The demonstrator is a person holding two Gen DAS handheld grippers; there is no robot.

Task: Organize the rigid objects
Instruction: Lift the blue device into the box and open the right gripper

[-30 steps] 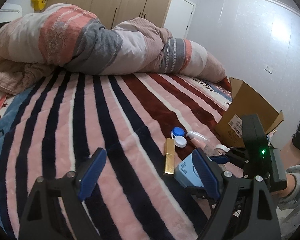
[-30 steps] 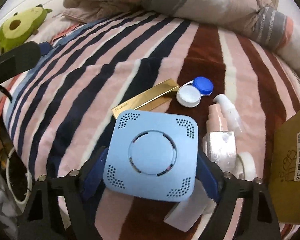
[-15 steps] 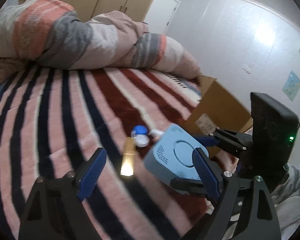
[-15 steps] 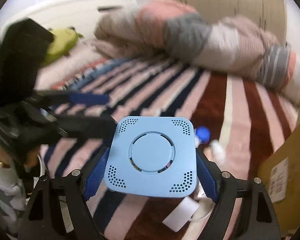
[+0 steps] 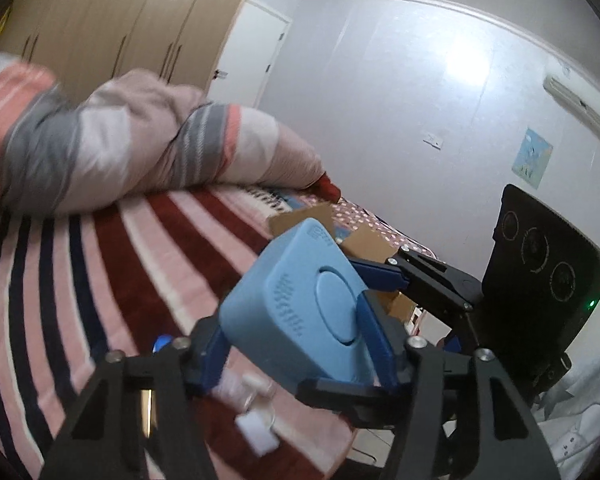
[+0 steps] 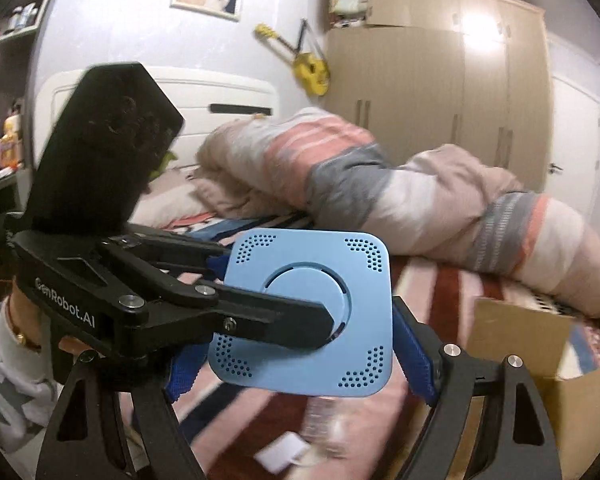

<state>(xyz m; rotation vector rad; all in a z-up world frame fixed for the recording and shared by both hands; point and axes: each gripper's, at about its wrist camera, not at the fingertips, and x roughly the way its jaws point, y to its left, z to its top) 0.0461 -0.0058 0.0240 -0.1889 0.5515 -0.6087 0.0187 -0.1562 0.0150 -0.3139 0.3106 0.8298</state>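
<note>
Blue square box held above the bed, clamped edge to edge in right claw; left claw, jaws just closing, pinches its flat faces from the side; cardboard box beyond.

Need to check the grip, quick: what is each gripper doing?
Left gripper: jaws have just been closing, pads now on the blue box faces.
Right gripper: closed on the blue box sides.
</note>
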